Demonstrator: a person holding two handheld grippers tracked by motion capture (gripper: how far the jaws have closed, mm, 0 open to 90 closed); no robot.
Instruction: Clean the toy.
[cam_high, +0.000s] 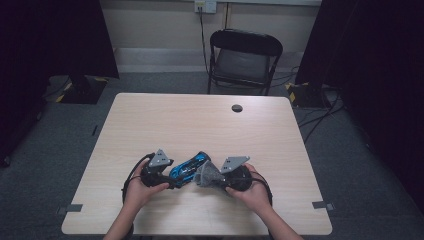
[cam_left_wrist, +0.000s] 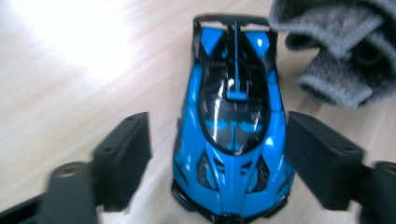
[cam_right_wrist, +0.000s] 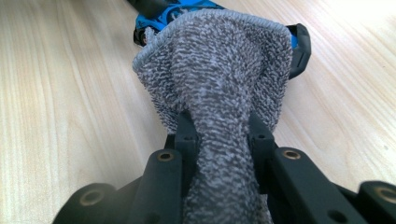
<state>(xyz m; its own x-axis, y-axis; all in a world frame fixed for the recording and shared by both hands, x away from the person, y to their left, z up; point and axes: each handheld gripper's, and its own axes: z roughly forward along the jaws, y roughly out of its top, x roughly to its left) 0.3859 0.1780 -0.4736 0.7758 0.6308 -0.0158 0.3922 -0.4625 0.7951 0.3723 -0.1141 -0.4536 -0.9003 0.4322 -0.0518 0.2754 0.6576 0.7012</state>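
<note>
The right gripper (cam_right_wrist: 219, 126) is clamped on a bunched grey cloth (cam_right_wrist: 219, 70), its black jaws pinching the fabric into a narrow neck that fans out ahead into a nubbly, looped terry fold with a stitched hem. That fold hangs at the tail of the blue toy car (cam_left_wrist: 233, 121), touching or just above it; the angle leaves that unclear.

The left gripper (cam_left_wrist: 219, 158) straddles the car's nose with its jaws apart, a gap visible on both sides, so nothing is squeezed. The car rests on the pale wood-grain table (cam_high: 200, 120) near the person's edge, between the two hands. Its long axis runs straight away from the left gripper toward the cloth. The body is glossy hard blue plastic with black panels, a dark canopy and a thin rear wing.
</note>
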